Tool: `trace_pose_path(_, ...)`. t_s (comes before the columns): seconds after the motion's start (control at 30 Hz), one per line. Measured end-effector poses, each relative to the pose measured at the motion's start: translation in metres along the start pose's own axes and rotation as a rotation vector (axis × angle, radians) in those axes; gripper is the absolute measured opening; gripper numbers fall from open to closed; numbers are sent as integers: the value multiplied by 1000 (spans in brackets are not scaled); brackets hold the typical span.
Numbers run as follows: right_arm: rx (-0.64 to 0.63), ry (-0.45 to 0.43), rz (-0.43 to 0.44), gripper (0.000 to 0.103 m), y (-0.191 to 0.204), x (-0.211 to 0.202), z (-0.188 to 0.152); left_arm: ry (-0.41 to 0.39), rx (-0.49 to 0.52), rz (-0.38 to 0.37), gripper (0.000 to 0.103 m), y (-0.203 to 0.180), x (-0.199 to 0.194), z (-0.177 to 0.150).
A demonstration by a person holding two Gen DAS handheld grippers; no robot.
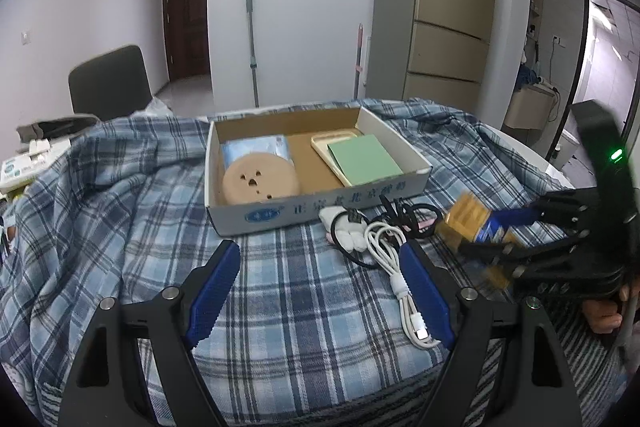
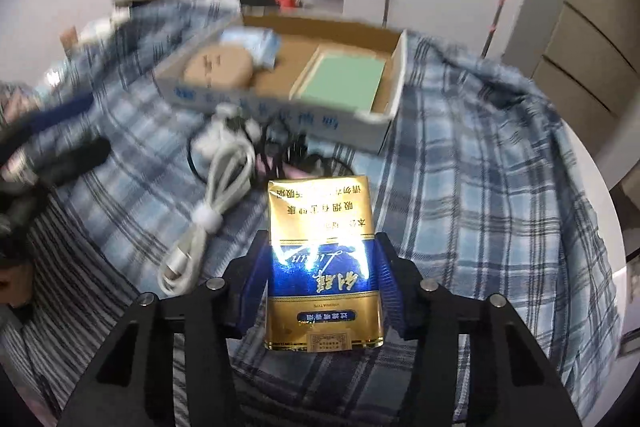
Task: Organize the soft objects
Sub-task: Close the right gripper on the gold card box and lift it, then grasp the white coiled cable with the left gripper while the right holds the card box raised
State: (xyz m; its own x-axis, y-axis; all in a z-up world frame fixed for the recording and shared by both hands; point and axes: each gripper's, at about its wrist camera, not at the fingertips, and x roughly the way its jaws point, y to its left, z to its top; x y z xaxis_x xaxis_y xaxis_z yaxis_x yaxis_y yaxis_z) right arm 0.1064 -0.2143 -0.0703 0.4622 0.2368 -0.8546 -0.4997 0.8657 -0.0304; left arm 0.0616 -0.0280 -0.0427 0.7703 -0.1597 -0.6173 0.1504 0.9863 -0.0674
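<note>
My right gripper is shut on a gold and blue cigarette pack, held above the plaid cloth in front of the cardboard box; it also shows at the right of the left wrist view. The box holds a tan round pad, a blue packet and a green notepad on a cream case. My left gripper is open and empty over the cloth. A white cable lies by its right finger, next to black cables.
The blue plaid cloth covers the table. A black chair stands at the back left. Papers and small items lie at the left edge. A fridge and mop handles stand behind.
</note>
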Motion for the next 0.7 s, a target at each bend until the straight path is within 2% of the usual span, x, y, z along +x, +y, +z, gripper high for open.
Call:
trace_pose_path(0.1,54,-105,16,50,-9,-20,-1,3,18,4,80,-7,-8,3)
trace_pose_path(0.13,67,-154,-13,50,-11,-27,-3,4,41,23,70,-13,-10,5)
trace_pose_path(0.17,74,-187,-53,50,-11,-32,-3,13,44,10,67,-16,-11,7)
trace_pose_path(0.23,97,-211,-112,50,-13,-36,-5,60,22,-30,63,-20,-9,11)
trace_pose_path(0.37,115,-220,-112,50,-16,-34,-6,161,9,-42,43,-31,7,15)
trace_pose_path(0.43,120,-215,-109,50,-17,-32,-7,218,-19,-45,36,-35,20,17)
trace_pose_path(0.7,168,-242,-100,50,-26,-35,-13,347,-107,-68,34,-47,65,13)
